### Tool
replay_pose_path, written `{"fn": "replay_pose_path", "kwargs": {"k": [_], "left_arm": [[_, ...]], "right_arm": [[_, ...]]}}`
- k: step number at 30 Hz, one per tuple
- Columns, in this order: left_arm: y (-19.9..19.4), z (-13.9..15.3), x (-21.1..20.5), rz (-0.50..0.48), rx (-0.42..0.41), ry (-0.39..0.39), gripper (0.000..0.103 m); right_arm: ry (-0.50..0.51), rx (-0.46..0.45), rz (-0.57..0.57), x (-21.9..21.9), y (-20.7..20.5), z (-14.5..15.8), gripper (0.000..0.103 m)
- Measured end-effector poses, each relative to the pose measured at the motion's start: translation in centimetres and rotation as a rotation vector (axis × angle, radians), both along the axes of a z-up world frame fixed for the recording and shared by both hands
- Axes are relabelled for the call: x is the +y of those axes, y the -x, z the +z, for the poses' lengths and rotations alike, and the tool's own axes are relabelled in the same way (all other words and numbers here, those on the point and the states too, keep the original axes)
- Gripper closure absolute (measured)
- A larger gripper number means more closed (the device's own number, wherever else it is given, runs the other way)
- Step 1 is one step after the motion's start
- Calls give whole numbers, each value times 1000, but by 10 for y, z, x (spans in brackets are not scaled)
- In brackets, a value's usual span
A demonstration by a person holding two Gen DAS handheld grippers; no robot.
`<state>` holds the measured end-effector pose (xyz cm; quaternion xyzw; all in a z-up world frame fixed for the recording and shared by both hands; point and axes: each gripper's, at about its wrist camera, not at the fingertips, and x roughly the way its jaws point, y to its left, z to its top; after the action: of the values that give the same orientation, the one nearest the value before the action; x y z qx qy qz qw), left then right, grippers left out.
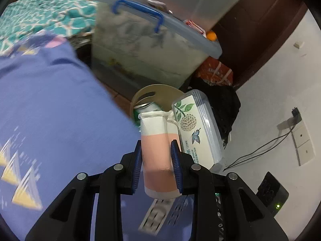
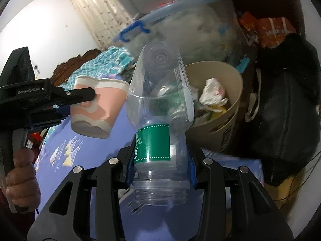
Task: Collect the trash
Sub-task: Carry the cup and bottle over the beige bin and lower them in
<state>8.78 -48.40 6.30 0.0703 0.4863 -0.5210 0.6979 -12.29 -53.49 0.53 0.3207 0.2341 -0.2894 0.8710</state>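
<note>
The beige round plastic bin (image 2: 230, 104), already part full, sits beside the purple bed. The right gripper (image 2: 160, 160) clamps a clear capless bottle (image 2: 160, 108); the left gripper (image 1: 156, 164) squeezes a pink paper cup (image 1: 155, 150). Released short of the rim, either could bounce out.

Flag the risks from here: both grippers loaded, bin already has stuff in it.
1. The left gripper squeezes the pink paper cup by its soft wall; it looks dented in the right view and could slip out short of the beige trash bin.
2. The right gripper holds the empty plastic bottle low, near its neck, so it may pivot.
3. Wrappers already pile up inside; drops may bounce out.
</note>
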Motion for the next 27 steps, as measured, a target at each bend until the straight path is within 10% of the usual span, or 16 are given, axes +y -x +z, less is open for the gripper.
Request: {"fn": "replay_pose_path", "kwargs": {"k": [18,22,27], "left_arm": [[-10,-42,-118,-38,-79,-113,68],[-17,-58,-121,-16,-91,-157,53],[-21,-59,-113,7,-121,-163,50]], "right_arm": [[-148,5,-52,-86,-6,-28,59],[-131,-10,-59,-85,-8,-24,30],[-73,-5,-103,-78,-3,-17,26]]}}
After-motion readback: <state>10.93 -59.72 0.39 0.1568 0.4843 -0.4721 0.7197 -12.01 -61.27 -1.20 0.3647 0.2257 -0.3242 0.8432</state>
